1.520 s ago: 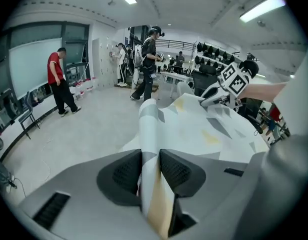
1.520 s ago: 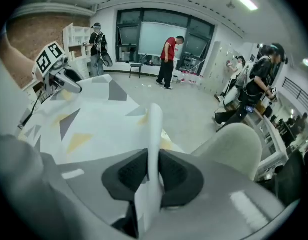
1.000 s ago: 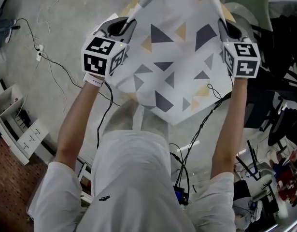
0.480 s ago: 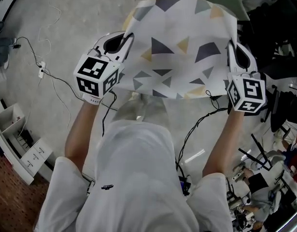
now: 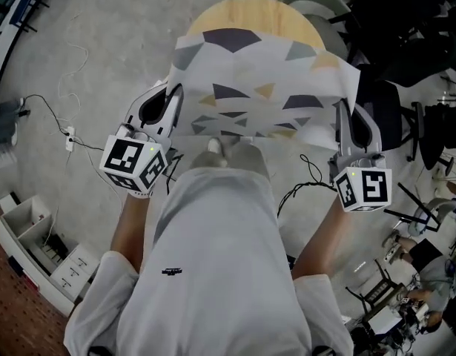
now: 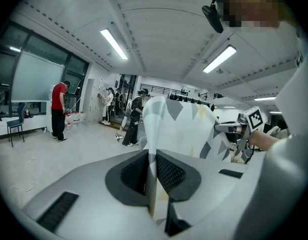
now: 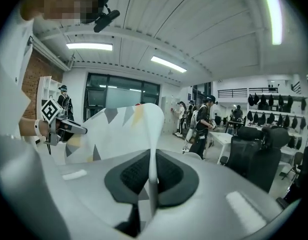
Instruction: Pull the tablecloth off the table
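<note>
Left gripper (image 5: 172,102) is clamping one side edge of the white fabric tablecloth with grey and yellow triangles (image 5: 257,102). In the left gripper view the jaws are pressing nearly together, with the thin cloth edge (image 6: 184,129) running up between the pads (image 6: 138,171).

Right gripper (image 5: 343,121) is pinching the opposite side edge. In the right gripper view its jaws are also almost closed, with a cloth fold (image 7: 118,129) standing up between the pads (image 7: 166,176).

The tablecloth is hanging stretched between the two grippers, raised in front of the person's white shirt (image 5: 213,258). Its far part is overlapping the near side of the round light-wood desk (image 5: 250,17) in the head view. Cannot tell whether it is touching the desk top. The far half of the desk top is showing bare.

Both grippers are pointing away from the body, well apart, one at each side of the cloth. Each marker cube is sitting at the wrist end.

Thin cables (image 5: 57,117) are lying on the grey floor (image 5: 101,43) at left. A white shelf unit (image 5: 35,251) is standing at lower left. A black office chair (image 5: 394,110) is sitting just right of the right gripper. People are standing in the background of both gripper views.
</note>
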Demonstrator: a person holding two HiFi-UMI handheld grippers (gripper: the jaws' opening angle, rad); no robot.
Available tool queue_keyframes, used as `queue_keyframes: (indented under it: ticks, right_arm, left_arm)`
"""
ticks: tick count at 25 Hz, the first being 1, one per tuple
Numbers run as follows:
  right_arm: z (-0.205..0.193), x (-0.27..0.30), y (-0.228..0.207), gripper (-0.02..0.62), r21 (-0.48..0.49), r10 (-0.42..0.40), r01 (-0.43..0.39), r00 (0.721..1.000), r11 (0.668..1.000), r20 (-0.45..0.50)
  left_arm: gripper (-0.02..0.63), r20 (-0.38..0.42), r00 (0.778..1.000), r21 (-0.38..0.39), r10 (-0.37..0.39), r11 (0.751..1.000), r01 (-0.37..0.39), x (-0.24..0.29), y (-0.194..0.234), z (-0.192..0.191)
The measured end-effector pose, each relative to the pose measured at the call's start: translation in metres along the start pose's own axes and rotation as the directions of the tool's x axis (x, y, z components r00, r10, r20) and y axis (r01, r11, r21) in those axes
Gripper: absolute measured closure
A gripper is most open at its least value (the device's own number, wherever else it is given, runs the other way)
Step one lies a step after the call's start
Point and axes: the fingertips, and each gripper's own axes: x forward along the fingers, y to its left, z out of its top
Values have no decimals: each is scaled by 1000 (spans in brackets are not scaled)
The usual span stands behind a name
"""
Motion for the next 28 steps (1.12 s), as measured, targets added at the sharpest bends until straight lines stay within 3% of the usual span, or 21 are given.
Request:
queue_keyframes:
  ticks: [5, 11, 14, 28]
  right_arm:
    - [-8, -56, 31, 569, 37, -57, 55, 996, 998, 67]
    - [-43, -89, 55, 571, 106, -77, 75, 997, 992, 14]
    - [-55, -87, 62, 571, 147, -90, 88, 996, 985, 9]
    - [-57, -65, 56, 571, 124, -110, 112, 994, 986, -22]
  left_arm:
    - [575, 8, 1000, 36, -20, 999, 19, -34, -18, -2]
    - [575, -60, 998, 64, -33, 997, 37, -47, -30, -24]
    - [575, -83, 996, 78, -40, 996, 46, -52, -23, -31]
    - [577, -104, 993, 44, -53, 997, 58, -31, -29, -33]
